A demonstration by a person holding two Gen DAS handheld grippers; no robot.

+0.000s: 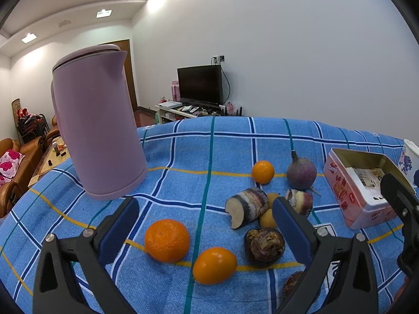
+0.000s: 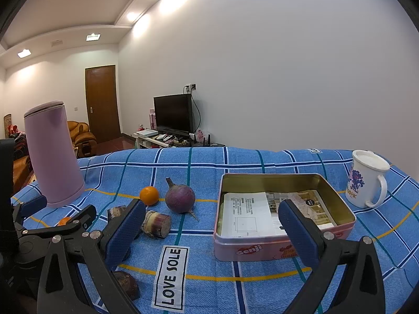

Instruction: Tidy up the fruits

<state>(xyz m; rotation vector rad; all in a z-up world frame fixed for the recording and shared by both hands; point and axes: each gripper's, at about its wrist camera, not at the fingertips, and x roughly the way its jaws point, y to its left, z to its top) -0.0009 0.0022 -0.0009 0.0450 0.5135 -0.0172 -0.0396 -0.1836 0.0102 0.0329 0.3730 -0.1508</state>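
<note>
well, pink tin [image 2: 275,248] holds paper sheets [image 2: 248,214]; both tongs wide, nothing held.

"LOVE SOLE" cloth label [image 2: 170,277]; "Genji" tin [image 2: 248,248]

On the blue checked cloth-covered table [image 2: 262,162], the tall lilac plastic kettle [image 2: 53,157] stood near the left edge. The pink rectangular metal tin [image 2: 262,248], with printed paper sheets [image 2: 246,217] in it, lay toward the right, and the white printed ceramic mug [image 2: 366,180] stood behind it by the right edge. Between kettle and tin lay the round purple radish [image 2: 180,195], a small orange [image 2: 149,195] left of it, and a cut sugarcane piece [image 2: 157,223] in front.
</note>
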